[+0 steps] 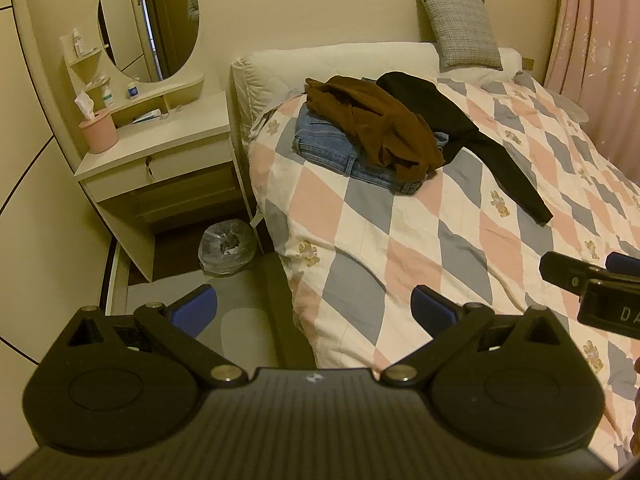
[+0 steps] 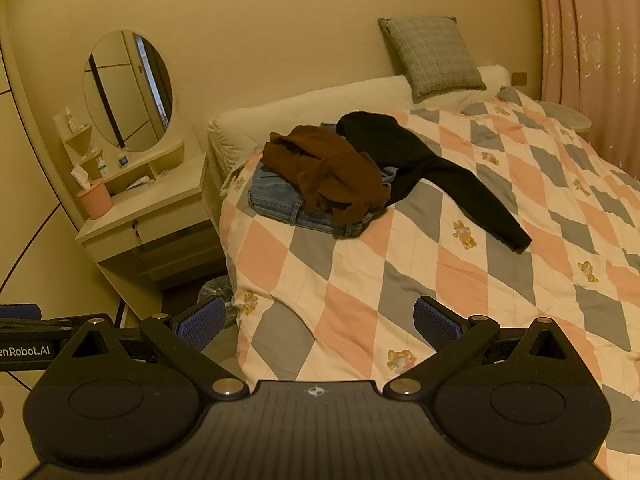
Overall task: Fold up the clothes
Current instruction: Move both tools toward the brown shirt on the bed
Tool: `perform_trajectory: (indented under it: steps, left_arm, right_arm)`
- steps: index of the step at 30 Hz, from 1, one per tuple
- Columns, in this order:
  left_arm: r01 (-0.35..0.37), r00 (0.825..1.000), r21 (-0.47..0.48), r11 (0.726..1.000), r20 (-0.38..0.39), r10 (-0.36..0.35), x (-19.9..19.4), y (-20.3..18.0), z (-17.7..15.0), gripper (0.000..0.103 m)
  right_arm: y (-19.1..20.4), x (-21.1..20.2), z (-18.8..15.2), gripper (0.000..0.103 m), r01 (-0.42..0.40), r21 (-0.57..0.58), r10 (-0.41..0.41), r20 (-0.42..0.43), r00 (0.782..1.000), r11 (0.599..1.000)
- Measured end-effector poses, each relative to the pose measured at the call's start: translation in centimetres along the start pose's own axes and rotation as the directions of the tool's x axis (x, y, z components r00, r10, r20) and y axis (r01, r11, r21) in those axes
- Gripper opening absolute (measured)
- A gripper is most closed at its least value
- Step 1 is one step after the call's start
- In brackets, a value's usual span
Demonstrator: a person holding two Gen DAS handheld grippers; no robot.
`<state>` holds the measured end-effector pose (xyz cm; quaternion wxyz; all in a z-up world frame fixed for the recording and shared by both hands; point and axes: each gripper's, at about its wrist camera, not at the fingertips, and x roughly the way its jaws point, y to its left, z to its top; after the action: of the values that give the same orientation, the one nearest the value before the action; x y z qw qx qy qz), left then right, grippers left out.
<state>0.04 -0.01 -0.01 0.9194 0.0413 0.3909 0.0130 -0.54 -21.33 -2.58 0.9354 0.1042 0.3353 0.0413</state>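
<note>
Clothes [image 1: 376,128] are lying heaped at the frame's upper middle on the bed [image 1: 400,240]; both grippers, left [image 1: 314,308] and right [image 2: 316,320], are hovering with jaws wide, gripping nothing.

Dim, warm yellow cast in both views, source unseen. Soft shadows only. Strong fisheye bending at the edges (dark vignette in the corners). Slight softness and grain throughout; no glare; black garment [image 1: 448,108] detail lost.
</note>
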Motion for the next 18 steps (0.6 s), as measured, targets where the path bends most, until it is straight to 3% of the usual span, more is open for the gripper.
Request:
perform_trajectory:
  steps: [18]
  left_arm:
    - [0.040, 0.999, 0.015, 0.999, -0.018, -0.040, 1.3, 0.2, 0.1, 0.102]
  right_arm:
    - [-0.6, -0.4, 0.2, 0.103, 0.010, 0.008, -0.010, 0.005, 1.000, 1.000]
